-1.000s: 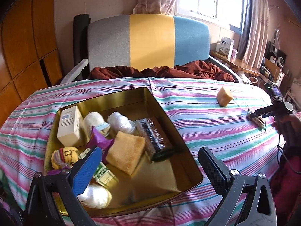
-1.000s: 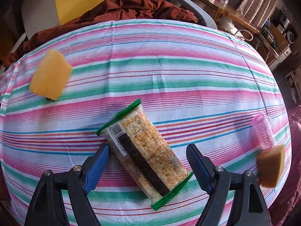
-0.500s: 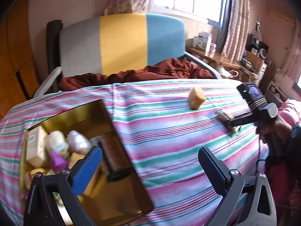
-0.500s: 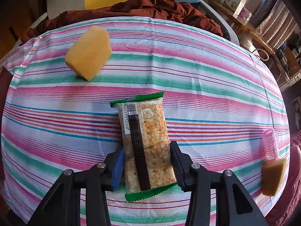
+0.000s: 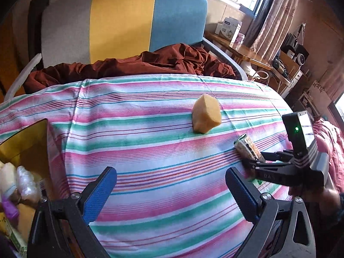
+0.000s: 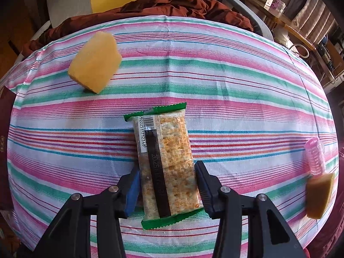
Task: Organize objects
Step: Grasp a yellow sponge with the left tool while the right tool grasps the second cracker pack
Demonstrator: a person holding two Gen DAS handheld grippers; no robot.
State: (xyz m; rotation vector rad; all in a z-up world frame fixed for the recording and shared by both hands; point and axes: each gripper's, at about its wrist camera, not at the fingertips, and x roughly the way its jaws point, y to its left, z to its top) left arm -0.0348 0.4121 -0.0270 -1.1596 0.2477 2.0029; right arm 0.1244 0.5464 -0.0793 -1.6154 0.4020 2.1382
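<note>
- We take the cracker packet (image 6: 165,163) as landmark; it lies flat on the striped tablecloth (image 6: 236,90) of the table, its barcode end pointing away from the camera.
- Right gripper (image 6: 166,185): its jaws have just been closing, and both pads now press the long sides of the packet near its closer end. We read this as a grip on the packet.
- 1 yellow sponge (image 6: 94,62) sits well beyond the packet, to its left, apart from it.
- 1 pink ribbed bottle (image 6: 315,157) lies far to the right of the packet; a 2nd sponge piece (image 6: 319,195) touches its near end.
- Left gripper (image 5: 171,190): jaws spread wide, nothing between them, above bare cloth to the left of the packet.
- Gold tin (image 5: 25,142) stands far left of the packet, with small items inside; we cannot identify them, blurred.
- A maroon cloth (image 5: 137,64) lies on the seat beyond the table.
</note>
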